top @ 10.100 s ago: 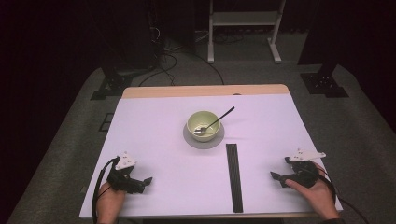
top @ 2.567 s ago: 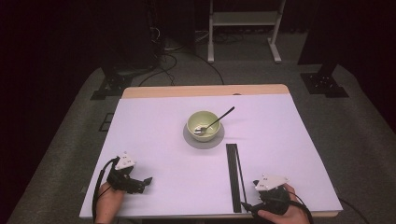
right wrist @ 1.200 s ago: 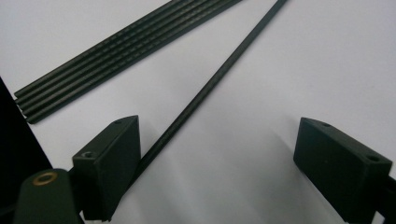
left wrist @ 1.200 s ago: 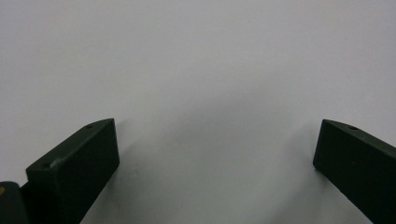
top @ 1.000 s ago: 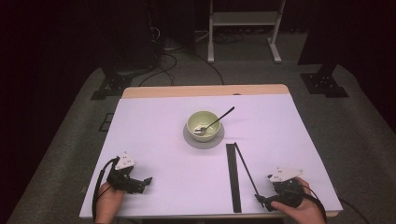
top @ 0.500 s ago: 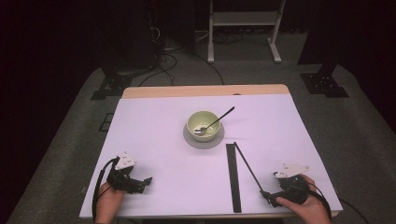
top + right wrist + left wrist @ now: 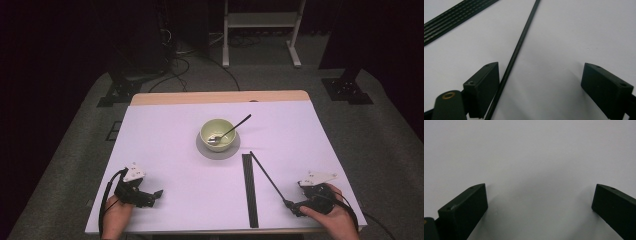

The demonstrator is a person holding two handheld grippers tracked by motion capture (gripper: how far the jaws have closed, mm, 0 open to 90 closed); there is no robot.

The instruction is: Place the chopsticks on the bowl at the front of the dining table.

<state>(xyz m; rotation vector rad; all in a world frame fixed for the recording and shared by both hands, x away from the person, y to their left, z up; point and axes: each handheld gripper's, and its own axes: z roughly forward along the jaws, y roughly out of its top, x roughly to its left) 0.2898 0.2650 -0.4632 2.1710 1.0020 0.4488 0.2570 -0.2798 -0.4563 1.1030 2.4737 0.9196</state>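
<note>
We note one thin black rod (image 7: 267,177) pulled out at an angle from the row of black rods (image 7: 249,190) lying side by side on the white bench (image 7: 165,140). Its far tip touches the row's far end; its near end lies between the jaws of the right hand-held gripper (image 7: 291,205).

Right gripper view: jaws spread wide, the rod (image 7: 517,53) running just beside the left jaw, not clamped. The left hand-held gripper (image 7: 157,193) rests apart on bare bench, jaws also spread.

Our judgement: the rod looks light, stiff and smooth, so it may roll or slip sideways as the jaws close. We would grip near this end, square across the shaft, centred on the pads. It lies flat on the bench, so the jaw tips must come right down to the surface.
</note>
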